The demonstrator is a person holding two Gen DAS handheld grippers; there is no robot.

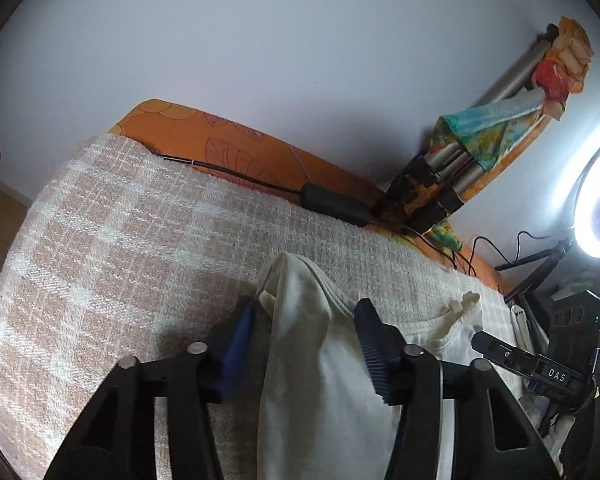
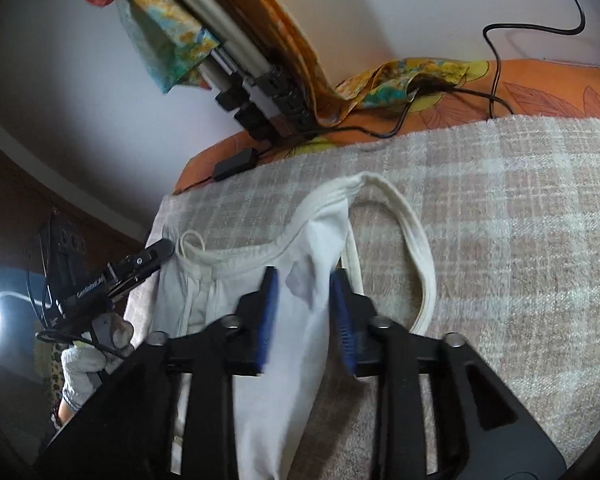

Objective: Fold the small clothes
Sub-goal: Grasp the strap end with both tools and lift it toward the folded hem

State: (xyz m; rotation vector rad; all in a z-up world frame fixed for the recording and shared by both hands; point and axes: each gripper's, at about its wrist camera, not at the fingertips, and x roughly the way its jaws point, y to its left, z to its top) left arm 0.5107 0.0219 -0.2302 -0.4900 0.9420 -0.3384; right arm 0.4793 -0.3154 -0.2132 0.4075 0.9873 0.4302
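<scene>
A small cream-white cotton garment with ribbed shoulder straps (image 2: 300,264) lay spread on a beige-and-white checked woven blanket (image 1: 112,240) — itself laid over an orange leaf-patterned sheet (image 1: 188,132) against the pale wall. The left gripper (image 1: 306,320) stood partly open with a raised fold of the white cloth between its blue ribbed pads (image 1: 374,344); the cloth lay against the right-hand pad, but a gap showed beside the other, so it was not pinched. The right gripper (image 2: 304,280) stood narrower, its jaws astride the cloth below a strap; whether the pads pressed it could not be told through the blur. A black power adapter with its cable (image 1: 332,204) rested at the blanket's far edge, near folded tripod legs draped in a colourful scarf (image 1: 480,136) — a lit ring light (image 1: 598,208) glowed beside them.
</scene>
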